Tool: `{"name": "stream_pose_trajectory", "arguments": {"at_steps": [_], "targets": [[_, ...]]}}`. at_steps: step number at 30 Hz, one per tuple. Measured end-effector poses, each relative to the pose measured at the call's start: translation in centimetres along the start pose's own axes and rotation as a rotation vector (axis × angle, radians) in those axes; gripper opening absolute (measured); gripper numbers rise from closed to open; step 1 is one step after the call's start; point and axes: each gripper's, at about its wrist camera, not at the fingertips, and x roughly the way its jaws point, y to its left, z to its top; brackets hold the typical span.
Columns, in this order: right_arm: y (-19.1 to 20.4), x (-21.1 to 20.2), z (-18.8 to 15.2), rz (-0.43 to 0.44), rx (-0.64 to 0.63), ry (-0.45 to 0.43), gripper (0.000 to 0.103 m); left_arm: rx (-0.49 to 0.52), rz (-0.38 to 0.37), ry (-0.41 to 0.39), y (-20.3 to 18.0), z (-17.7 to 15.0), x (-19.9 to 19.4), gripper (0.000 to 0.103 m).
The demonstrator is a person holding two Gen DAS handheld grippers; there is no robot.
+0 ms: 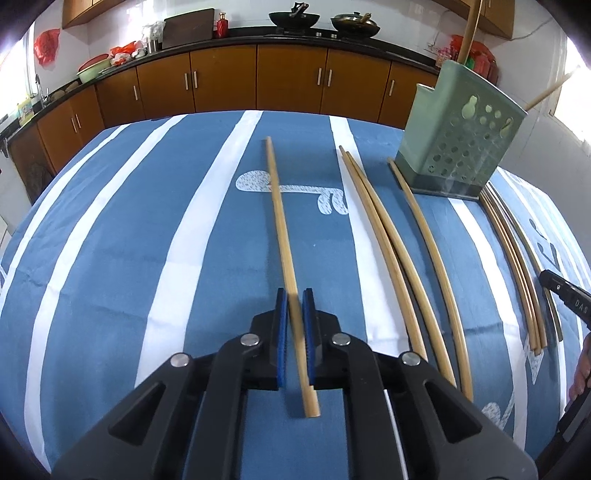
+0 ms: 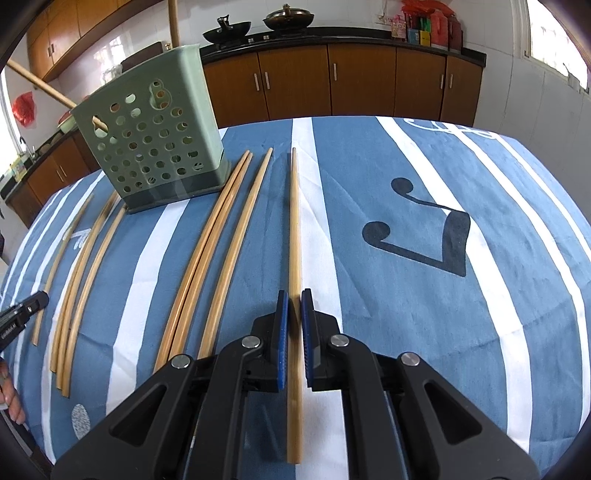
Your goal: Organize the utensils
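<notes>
Several bamboo chopsticks lie on a blue and white striped cloth. My left gripper (image 1: pixel 295 295) has its blue pads around one chopstick (image 1: pixel 279 218), which lies lengthwise between the fingers. My right gripper (image 2: pixel 294 295) has its pads around another chopstick (image 2: pixel 294 221) in the same way. A green perforated utensil holder (image 1: pixel 458 140) stands at the far right of the left wrist view and shows at far left in the right wrist view (image 2: pixel 155 140). Two chopsticks stand in it. Loose chopsticks (image 1: pixel 384 236) lie beside the holder, and more (image 2: pixel 218 251) lie left of my right gripper.
The cloth-covered table (image 2: pixel 424 332) ends at the far edge before brown kitchen cabinets (image 1: pixel 258 77). Woks (image 1: pixel 293 18) sit on the counter. The tip of the other gripper shows at the right edge of the left wrist view (image 1: pixel 561 291) and left edge of the right wrist view (image 2: pixel 26 306).
</notes>
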Motion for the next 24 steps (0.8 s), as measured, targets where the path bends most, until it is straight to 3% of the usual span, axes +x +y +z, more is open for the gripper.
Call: {"name": "stream_pose_trajectory", "arguments": {"at_steps": [4,19,21,24], "targets": [[-0.1,-1.6,0.4,0.015,0.006,-0.047,0.008,-0.006,-0.008,-0.026,0.2,0.3,-1.4,0.009],[-0.9,-8.3,3.6,0.062,0.055,-0.282,0.008,-0.050,-0.050,-0.328,0.4,4.9,-10.8,0.008],[-0.9,-8.6,3.8,0.061,0.055,-0.292,0.008,-0.038,-0.043,-0.338,0.3,5.1,-11.0,0.008],[-1.0,-8.6,3.8,0.064,0.056,-0.292,0.008,-0.036,-0.050,-0.288,0.5,4.8,-9.9,0.009]]}}
